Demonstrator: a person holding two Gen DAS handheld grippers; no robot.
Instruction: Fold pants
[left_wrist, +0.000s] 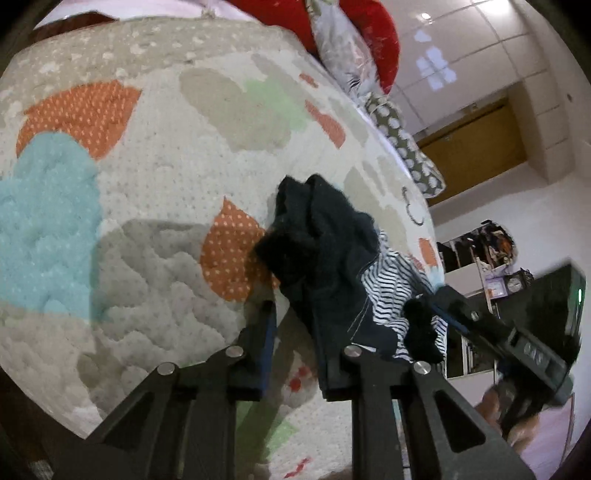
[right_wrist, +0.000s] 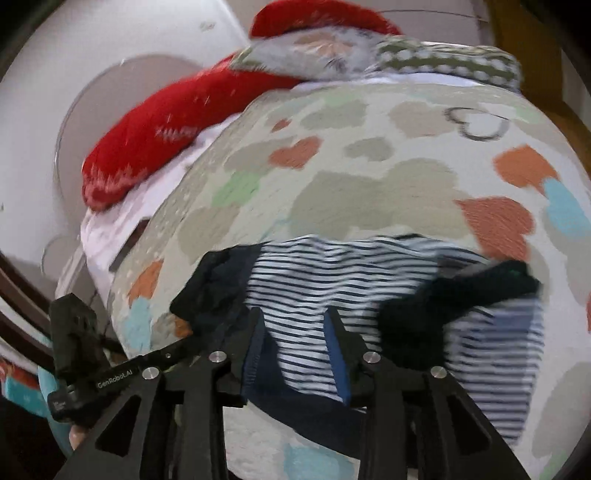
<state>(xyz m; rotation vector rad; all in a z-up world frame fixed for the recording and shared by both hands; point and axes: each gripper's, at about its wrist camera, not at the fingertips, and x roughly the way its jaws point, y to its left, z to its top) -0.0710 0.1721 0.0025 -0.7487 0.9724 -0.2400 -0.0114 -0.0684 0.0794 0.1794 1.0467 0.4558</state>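
Note:
The pants are dark navy outside with a white-and-navy striped lining, lying bunched on the quilted bedspread. In the right wrist view the striped part spreads across the bed ahead of me. My left gripper is open; dark cloth drapes over its right finger. My right gripper is open, its fingers standing either side of the striped cloth with the navy waistband between them. The right gripper also shows in the left wrist view, at the pants' far end.
Red pillows, a patterned pillow and a dotted green pillow lie along the head of the bed. A wardrobe and a cluttered shelf stand beyond the bed's right edge.

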